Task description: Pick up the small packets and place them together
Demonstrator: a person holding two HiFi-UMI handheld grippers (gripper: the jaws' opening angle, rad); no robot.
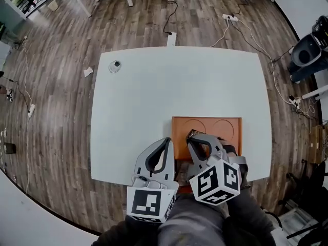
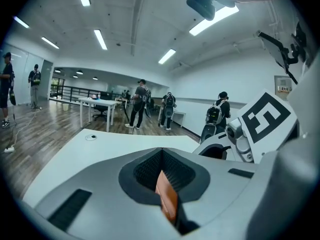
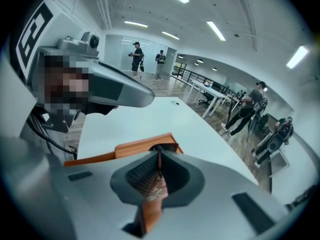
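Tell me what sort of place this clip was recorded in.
Probably an open-plan office or lab: a white table on a wood-plank floor, long ceiling strip lights, several people standing about, and a power strip on the floor.

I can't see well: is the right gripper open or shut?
Shut: the right gripper pinches an orange packet between its fingers.
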